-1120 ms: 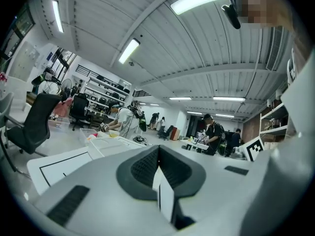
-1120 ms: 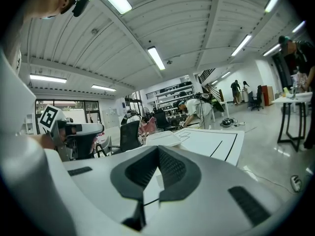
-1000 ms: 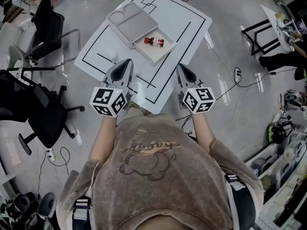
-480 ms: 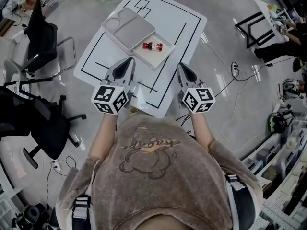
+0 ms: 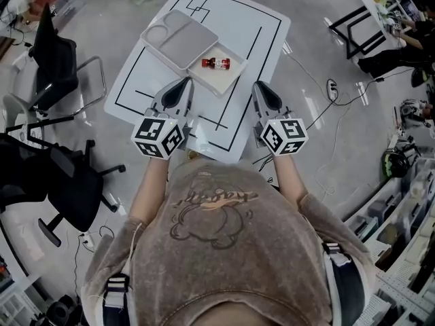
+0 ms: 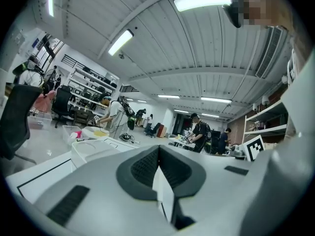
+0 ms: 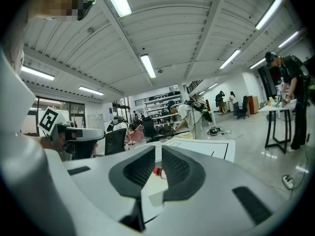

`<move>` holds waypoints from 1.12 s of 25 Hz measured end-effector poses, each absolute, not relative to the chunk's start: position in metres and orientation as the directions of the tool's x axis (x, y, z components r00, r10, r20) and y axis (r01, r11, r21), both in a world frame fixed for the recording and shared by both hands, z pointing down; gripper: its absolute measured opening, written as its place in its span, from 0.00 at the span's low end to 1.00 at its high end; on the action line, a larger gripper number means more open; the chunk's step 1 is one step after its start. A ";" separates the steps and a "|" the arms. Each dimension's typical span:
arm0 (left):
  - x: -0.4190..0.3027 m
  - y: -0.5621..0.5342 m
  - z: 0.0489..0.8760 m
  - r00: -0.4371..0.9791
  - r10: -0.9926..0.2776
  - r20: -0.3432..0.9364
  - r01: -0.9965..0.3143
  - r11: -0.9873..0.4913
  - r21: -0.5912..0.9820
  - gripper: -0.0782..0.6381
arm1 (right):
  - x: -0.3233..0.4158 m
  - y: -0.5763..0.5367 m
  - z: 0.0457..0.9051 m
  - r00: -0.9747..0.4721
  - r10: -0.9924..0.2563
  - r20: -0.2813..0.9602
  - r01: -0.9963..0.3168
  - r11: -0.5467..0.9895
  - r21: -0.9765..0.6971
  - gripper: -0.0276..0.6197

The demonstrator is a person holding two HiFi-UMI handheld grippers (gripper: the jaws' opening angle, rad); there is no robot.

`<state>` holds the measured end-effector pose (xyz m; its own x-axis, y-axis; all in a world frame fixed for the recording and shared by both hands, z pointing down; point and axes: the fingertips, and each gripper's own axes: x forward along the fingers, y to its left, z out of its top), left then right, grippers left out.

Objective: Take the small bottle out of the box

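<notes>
Lying on its side in the box is the small bottle. It is flat on the box floor, not standing up. Its long side runs from left to right across the person's front, not toward the person. In the right gripper view the small bottle shows a red end that points left.

The box is open, and its lid sits touching the box on the left, on the far side. Both are on a white table with black lines.

The left gripper is just on the near side of the box, a bit to the left. Its jaws are closed tight together, with nothing between them, as the left gripper shows in its own view.

The right gripper is near the box on the right side, not touching it. Its jaws are opening, and there is a thin gap between them. In its own view the right gripper holds nothing; the bottle shows far off through the gap.
</notes>
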<state>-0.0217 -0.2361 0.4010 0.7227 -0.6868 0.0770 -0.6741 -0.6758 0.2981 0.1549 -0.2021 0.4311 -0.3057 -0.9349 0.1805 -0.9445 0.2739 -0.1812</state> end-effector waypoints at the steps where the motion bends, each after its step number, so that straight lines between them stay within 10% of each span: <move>1: -0.022 -0.237 0.401 0.724 -0.685 0.077 -0.672 -0.677 0.300 0.12 | 0.154 -0.203 0.431 -0.308 -0.934 0.181 -0.944 0.276 -0.180 0.10; 16: -0.029 -0.240 0.407 0.719 -0.690 0.082 -0.674 -0.664 0.322 0.12 | 0.136 -0.220 0.431 -0.389 -0.898 0.208 -0.917 0.354 -0.186 0.53; 28: -0.034 -0.236 0.410 0.704 -0.705 0.091 -0.689 -0.646 0.327 0.12 | 0.118 -0.263 0.454 -0.504 -0.804 0.315 -0.861 0.494 -0.119 0.63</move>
